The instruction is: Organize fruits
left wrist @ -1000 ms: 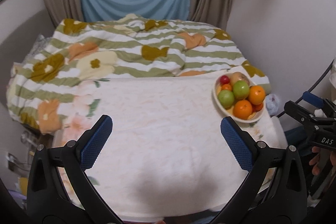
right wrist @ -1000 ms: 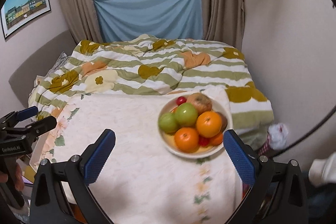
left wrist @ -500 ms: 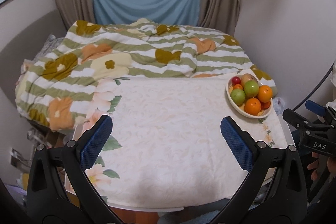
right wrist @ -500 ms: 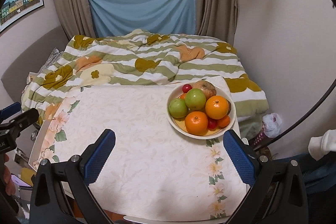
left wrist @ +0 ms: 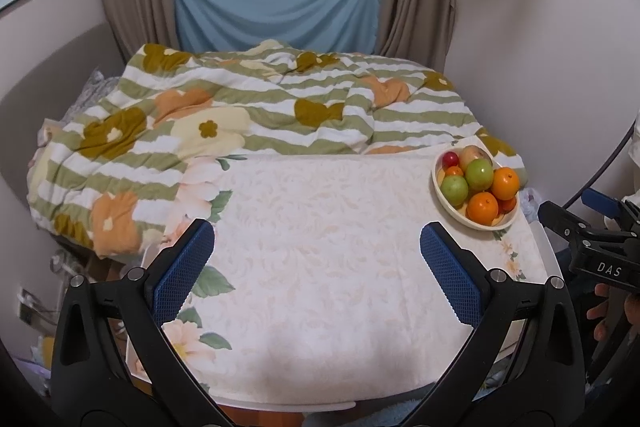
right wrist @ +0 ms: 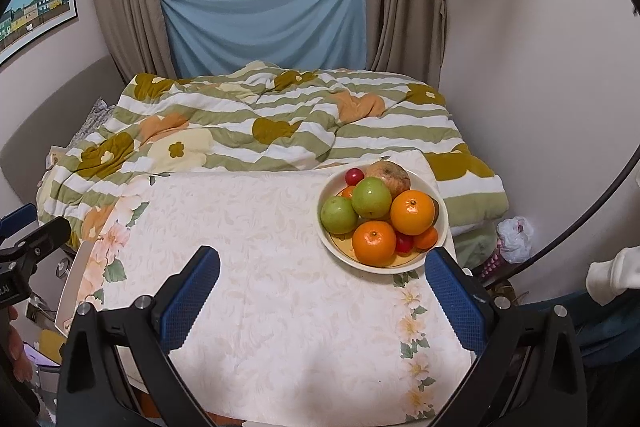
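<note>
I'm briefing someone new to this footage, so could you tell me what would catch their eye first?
The bowl of fruit at the table's far right corner stands out, with two oranges and two green apples piled on top. Behind the table lies a rumpled green-striped floral quilt. Both grippers, left and right, hover open and empty over the floral tablecloth.

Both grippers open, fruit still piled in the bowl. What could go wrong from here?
1. The bowl sits at the table's far right corner, near the edge; a sideways nudge may tip it off.
2. The fruit is heaped: pulling the front orange or a green apple could send neighbours rolling.
3. The tablecloth lies loose, so dragging could shift the bowl.
</note>
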A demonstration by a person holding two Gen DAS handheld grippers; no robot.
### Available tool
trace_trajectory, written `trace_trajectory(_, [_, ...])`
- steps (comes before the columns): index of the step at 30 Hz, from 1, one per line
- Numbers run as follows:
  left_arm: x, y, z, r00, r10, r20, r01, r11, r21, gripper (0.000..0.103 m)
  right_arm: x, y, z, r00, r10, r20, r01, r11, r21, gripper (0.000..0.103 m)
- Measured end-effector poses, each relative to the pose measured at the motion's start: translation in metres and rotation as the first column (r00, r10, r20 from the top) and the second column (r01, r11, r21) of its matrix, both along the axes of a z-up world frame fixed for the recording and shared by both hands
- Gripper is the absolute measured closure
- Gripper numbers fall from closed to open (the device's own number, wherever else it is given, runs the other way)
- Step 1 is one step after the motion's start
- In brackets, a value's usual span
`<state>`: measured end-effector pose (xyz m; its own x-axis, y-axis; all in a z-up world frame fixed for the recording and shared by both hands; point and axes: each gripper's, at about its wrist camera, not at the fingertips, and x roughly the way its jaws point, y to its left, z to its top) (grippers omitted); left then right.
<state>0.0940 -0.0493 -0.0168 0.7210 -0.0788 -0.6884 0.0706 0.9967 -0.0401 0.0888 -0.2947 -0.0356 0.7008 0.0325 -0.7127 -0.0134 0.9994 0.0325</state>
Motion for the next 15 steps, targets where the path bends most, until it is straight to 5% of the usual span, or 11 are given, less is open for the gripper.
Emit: trace_trajectory(15, [0.0058, 0.0024, -0.0018, 1.0, 0.0, -0.006, 0.0, 1.0, -0.011, 0.0, 0.0027, 0.0017, -0.004, 1.0, -0.02, -0.003, 0.02, 1.0, -0.003, 0.001])
